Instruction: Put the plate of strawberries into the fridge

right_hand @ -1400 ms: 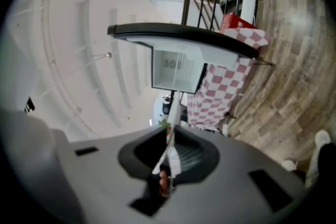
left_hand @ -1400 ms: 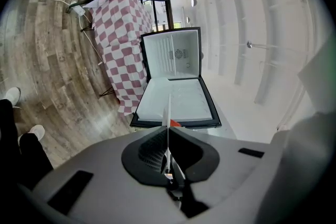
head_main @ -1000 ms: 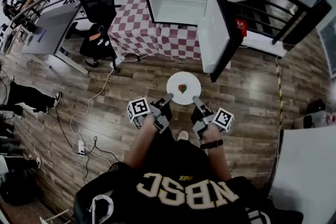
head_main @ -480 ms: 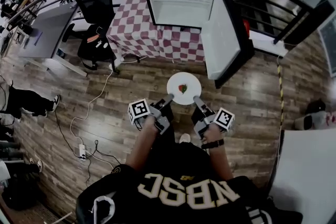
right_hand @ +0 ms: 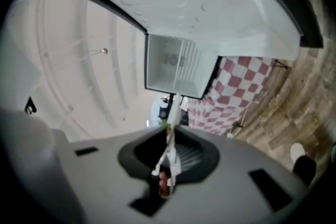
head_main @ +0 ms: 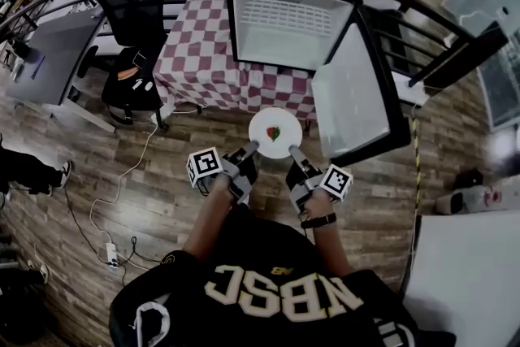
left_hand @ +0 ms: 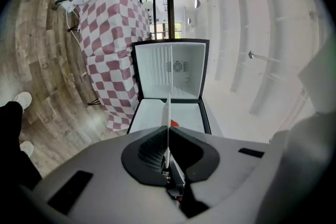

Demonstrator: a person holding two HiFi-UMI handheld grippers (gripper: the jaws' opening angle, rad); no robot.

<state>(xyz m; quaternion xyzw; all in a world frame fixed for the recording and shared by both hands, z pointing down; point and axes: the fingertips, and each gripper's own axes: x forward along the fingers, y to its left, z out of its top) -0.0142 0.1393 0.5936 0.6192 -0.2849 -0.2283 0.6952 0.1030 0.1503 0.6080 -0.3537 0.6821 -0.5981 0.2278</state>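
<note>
The step in hand was the carry to the fridge [head_main: 291, 22]. The plate [head_main: 275, 127] hung in the air in front of the fridge, short of its opening and close to the inner face of its door [head_main: 354, 97]. The door stood swung wide from the fridge on the right gripper's side. One strawberry [head_main: 273, 133] lay near the plate's middle; no more could be made out.

The left gripper [head_main: 251, 147] pinched the plate's rim on the side away from the door, its jaws almost together on the thin edge. The right gripper [head_main: 293, 151] nipped the rim on the door side in the same way, jaws slightly wider. Both grips sat on the part of the rim farthest from the fridge. The fridge's inside looked white and bare, with a wire rack [head_main: 294, 12] high up. A checked cloth [head_main: 199, 53] hung below the fridge, away from the door.

The task seemed roughly half done: the plate was held up near the fridge, not yet inside. The next move likely called for pushing the plate level through the opening, clear of the door's edge. It could then be lowered onto the fridge's floor, and only after that should both grippers spread, together, so the plate would not tip.
</note>
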